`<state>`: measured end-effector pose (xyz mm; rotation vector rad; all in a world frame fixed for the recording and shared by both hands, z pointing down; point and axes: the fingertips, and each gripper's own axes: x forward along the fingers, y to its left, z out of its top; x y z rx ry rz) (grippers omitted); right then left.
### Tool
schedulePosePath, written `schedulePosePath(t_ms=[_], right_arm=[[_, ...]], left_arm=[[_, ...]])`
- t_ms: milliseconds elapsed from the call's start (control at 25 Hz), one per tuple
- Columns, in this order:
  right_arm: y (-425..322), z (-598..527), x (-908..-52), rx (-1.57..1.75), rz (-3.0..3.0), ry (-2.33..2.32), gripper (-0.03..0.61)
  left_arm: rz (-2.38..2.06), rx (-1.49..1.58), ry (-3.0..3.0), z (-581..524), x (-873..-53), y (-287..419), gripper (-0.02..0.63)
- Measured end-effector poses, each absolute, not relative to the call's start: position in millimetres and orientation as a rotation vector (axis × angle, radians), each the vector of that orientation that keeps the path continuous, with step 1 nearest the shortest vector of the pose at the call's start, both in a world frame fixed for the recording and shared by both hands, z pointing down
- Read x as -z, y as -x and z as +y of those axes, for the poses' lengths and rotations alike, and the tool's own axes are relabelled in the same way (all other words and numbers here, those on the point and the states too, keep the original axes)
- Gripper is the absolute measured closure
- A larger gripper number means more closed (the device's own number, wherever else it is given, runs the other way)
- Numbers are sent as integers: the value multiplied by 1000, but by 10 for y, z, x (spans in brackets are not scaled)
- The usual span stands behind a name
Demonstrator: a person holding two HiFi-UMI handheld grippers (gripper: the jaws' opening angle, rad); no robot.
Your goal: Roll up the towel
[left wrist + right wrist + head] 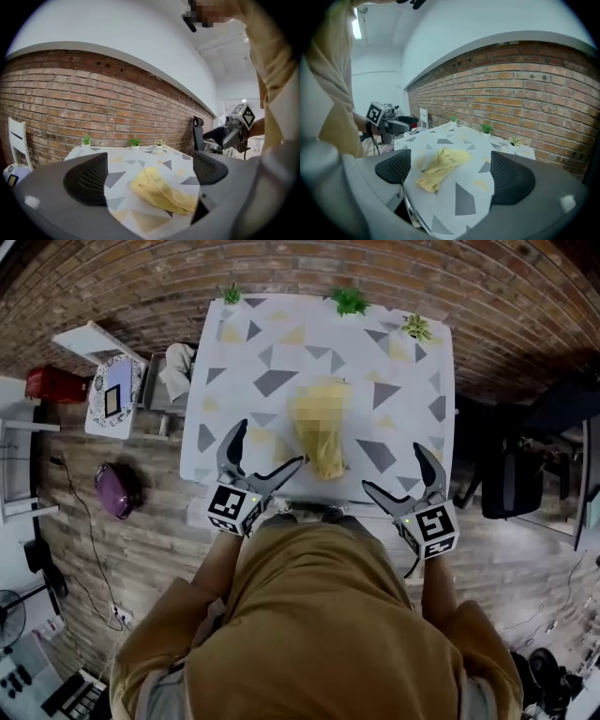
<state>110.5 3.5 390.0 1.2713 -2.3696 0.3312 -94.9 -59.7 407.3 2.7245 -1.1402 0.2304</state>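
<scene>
Towel (326, 457): yellow, bunched in a loose heap, not yet rolled. It is laid mid-table toward the near edge, with its long axis running away from the person.

Left gripper (264, 452): jaws apart, nothing held. Its inner jaw tip is just beside the towel's near end, so it is judged the nearer.

Right gripper (400, 472): jaws apart, empty, set off to the towel's right.

Table (403, 390) is covered in a triangle print; small potted plants (350, 302) are set along its far edge. Brick wall (281, 268) beyond, wood floor (141, 540) below.

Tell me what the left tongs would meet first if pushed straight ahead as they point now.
Most likely the crumpled yellow towel on the table: it lies ahead between the open left tongs. Depth is unclear, so the table edge might come first.
</scene>
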Motion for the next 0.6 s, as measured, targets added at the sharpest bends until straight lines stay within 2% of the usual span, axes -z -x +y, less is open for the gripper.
schedulePosePath(t_ms=[280,600], right_arm=[[-929,-21,-4319,-325,-2476,-942,52],[-842,25,-4758,-326,-2491,-785,118]], left_arm=[[-1319,-390,-2550,-371,-4446,1058,18],[-1270,-528,-2566,-272,-4810,765,18]])
